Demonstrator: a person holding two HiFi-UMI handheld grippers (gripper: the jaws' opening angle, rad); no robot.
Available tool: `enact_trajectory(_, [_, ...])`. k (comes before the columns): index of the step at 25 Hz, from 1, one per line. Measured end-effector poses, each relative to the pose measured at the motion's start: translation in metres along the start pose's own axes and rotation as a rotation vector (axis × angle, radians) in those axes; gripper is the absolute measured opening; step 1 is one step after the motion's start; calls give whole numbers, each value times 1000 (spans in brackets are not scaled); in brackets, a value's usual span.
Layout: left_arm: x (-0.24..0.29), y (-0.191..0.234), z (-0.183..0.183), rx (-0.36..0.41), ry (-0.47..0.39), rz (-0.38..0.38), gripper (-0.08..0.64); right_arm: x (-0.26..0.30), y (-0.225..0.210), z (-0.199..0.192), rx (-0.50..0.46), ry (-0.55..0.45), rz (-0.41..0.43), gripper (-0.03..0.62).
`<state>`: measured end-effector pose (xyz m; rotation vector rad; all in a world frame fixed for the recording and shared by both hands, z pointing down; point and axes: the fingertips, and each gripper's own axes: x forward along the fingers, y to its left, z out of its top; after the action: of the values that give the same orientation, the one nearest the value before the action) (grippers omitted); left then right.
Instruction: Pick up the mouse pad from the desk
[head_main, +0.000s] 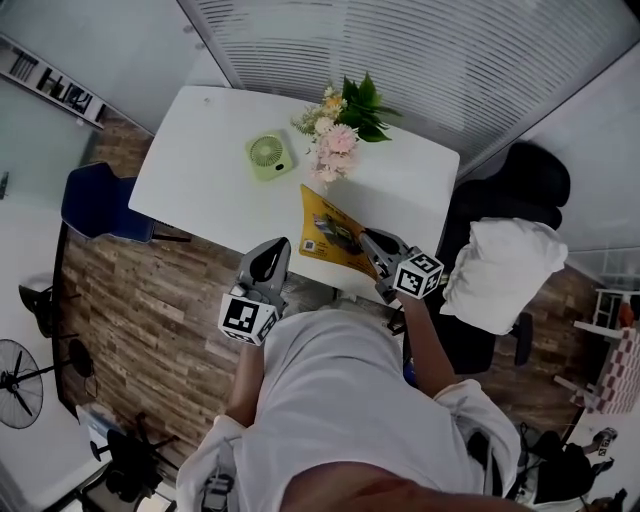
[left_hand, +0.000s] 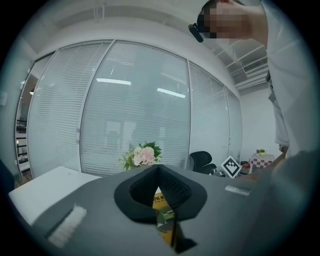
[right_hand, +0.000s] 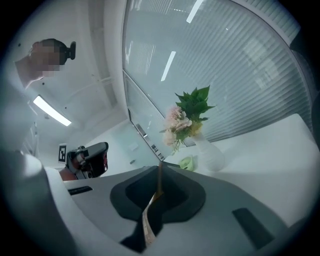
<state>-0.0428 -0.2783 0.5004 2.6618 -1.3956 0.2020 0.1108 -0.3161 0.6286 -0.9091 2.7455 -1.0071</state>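
So the right gripper (head_main: 372, 240) was clamped on one edge of the yellow mouse pad (head_main: 335, 235), holding it up off the white surface (head_main: 200, 160) over the near edge, tilted. The left gripper (head_main: 272, 250) was just beside the pad's other end, not touching it, with its jaws closed on nothing. A green fan (head_main: 269, 155) and flowers (head_main: 340, 125) sat further back on the surface.

The head view looks steeply down over the person's shoulders (head_main: 350, 390) onto the desk (head_main: 200, 160). Each gripper view sits close behind its jaws, facing about level, seemingly toward the blinds (left_hand: 135, 100); all three share the flowers (right_hand: 187, 117).
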Motion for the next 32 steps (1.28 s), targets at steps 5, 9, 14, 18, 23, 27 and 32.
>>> enact_trajectory(5, [-1, -4, -7, 1, 4, -20, -14, -10, 26, 29, -56, -73, 17, 26])
enact_trajectory(9, [5, 0, 0, 6, -28, -53, -14, -20, 56, 63, -129, -135, 12, 28])
enact_trajectory(14, [15, 10, 18, 10, -68, -101, -14, -38, 97, 114, -224, -218, -42, 28])
enact_trajectory(18, [13, 18, 40, 39, -93, -117, -14, -47, 131, 151, -307, -300, -80, 28])
enact_trajectory(23, [11, 21, 72, 49, -141, -146, -14, -57, 167, 187, -401, -386, -111, 29])
enact_trajectory(27, [6, 19, 95, 70, -176, -166, -14, -57, 188, 199, -465, -408, -140, 29])
enact_trajectory(32, [-2, 19, 107, 79, -193, -172, -14, -42, 208, 201, -598, -378, -172, 28])
